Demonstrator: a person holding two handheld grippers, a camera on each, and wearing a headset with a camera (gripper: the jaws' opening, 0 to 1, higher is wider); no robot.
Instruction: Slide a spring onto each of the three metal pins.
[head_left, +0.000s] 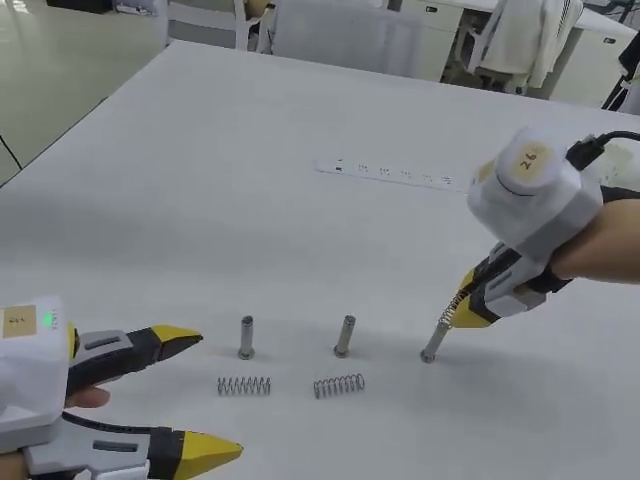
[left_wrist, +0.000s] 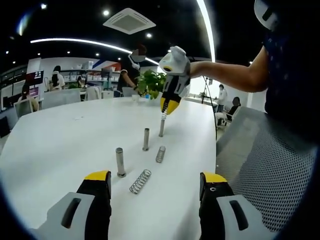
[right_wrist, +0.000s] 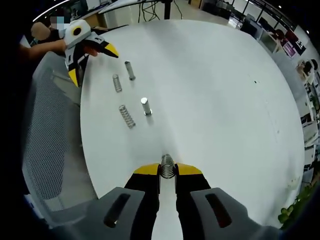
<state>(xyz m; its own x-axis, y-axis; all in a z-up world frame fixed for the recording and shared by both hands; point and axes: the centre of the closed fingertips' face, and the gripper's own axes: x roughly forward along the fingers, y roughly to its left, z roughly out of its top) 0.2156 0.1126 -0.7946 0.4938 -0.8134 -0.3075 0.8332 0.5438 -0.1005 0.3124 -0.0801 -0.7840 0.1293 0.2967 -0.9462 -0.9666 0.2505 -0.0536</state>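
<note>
Three short metal pins stand in a row on the white table (head_left: 300, 230): left pin (head_left: 246, 337), middle pin (head_left: 344, 336), right pin (head_left: 433, 345). Two springs lie in front of them, one (head_left: 244, 385) by the left pin and one (head_left: 339, 385) by the middle pin. My right gripper (head_left: 462, 308) is shut on a third spring (right_wrist: 167, 166) and holds it at the top of the right pin (left_wrist: 161, 129), which leans. My left gripper (head_left: 205, 397) stands open near the table's front edge, nothing between its yellow tips (left_wrist: 97, 176), just short of the near spring (left_wrist: 140, 181).
A white power strip (head_left: 390, 173) lies across the table beyond the pins. Chairs and desks (head_left: 330, 35) stand past the far edge. A mesh chair back (left_wrist: 260, 165) is close to the table edge on my side.
</note>
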